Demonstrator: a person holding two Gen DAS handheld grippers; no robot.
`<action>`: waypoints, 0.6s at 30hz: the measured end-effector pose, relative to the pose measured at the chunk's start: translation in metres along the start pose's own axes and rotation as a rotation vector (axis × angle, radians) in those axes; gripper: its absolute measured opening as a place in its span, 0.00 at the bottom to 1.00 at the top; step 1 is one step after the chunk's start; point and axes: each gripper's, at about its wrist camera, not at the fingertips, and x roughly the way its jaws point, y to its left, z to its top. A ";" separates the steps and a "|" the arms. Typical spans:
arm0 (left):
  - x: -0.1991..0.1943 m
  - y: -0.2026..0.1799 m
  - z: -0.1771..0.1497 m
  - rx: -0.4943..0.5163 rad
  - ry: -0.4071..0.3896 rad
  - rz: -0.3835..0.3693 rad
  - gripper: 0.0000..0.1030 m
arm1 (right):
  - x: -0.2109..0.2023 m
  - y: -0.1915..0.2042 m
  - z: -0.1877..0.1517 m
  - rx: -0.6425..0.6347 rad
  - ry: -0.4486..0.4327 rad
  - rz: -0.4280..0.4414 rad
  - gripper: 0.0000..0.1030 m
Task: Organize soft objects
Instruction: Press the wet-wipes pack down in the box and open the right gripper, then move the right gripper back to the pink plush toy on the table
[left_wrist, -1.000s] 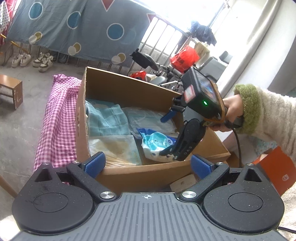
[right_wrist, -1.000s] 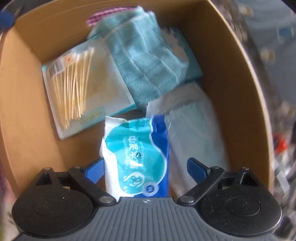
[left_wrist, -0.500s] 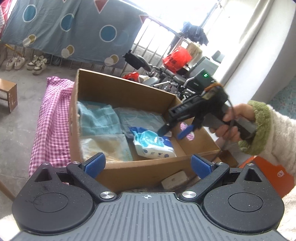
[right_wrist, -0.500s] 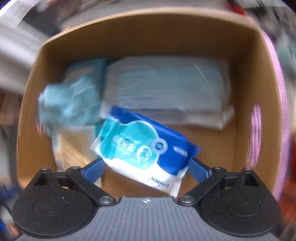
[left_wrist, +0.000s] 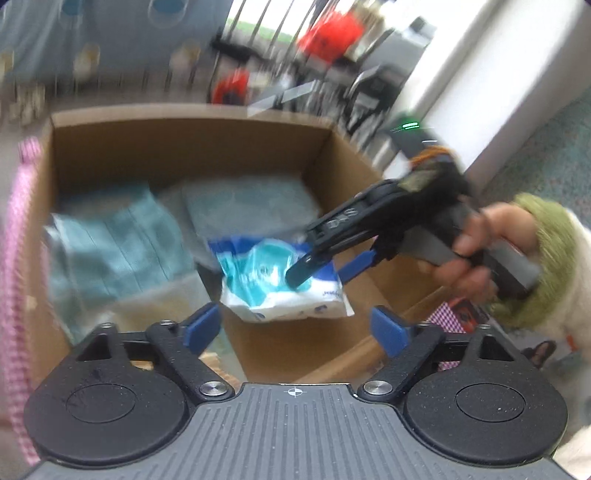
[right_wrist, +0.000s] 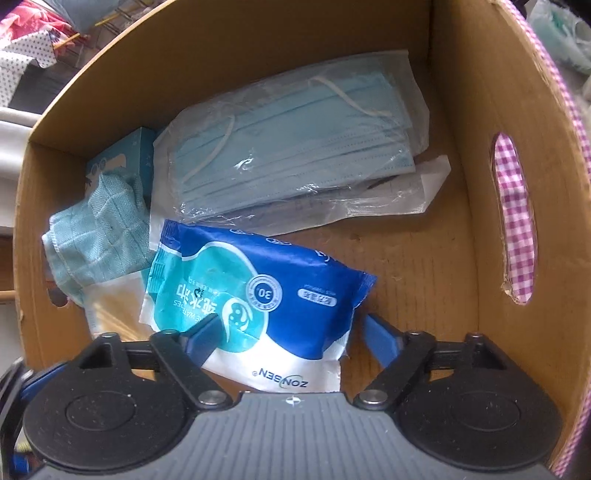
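1. Right hand-held gripper (right_wrist: 286, 332): jaws, just closing, straddle the wet-wipes pack (right_wrist: 255, 291) lying in the cardboard box (right_wrist: 461, 155); pad contact unclear.
2. Left hand-held gripper (left_wrist: 295, 326): jaws apart, also narrowing, nothing between them.
3. Beyond the pack: bagged face masks (right_wrist: 291, 144) and teal cloth (right_wrist: 96, 236) already boxed; sorting looks nearly finished.

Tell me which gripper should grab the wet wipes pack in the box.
Right. The right gripper already straddles the wet wipes pack, its jaws just closing around it. The left gripper hangs back, empty, at the cardboard box.

"ZONSEN" and "30" on the wet-wipes pack (right_wrist: 258, 295); "DAS" on the right gripper (left_wrist: 321, 267)
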 end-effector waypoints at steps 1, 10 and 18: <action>0.010 0.004 0.008 -0.036 0.051 -0.007 0.78 | 0.002 -0.003 0.001 0.002 0.001 0.014 0.76; 0.090 0.034 0.046 -0.249 0.319 -0.036 0.74 | -0.002 -0.004 0.007 -0.125 -0.051 0.079 0.57; 0.098 0.032 0.037 -0.284 0.356 -0.029 0.75 | 0.003 0.006 0.018 -0.260 -0.090 0.088 0.57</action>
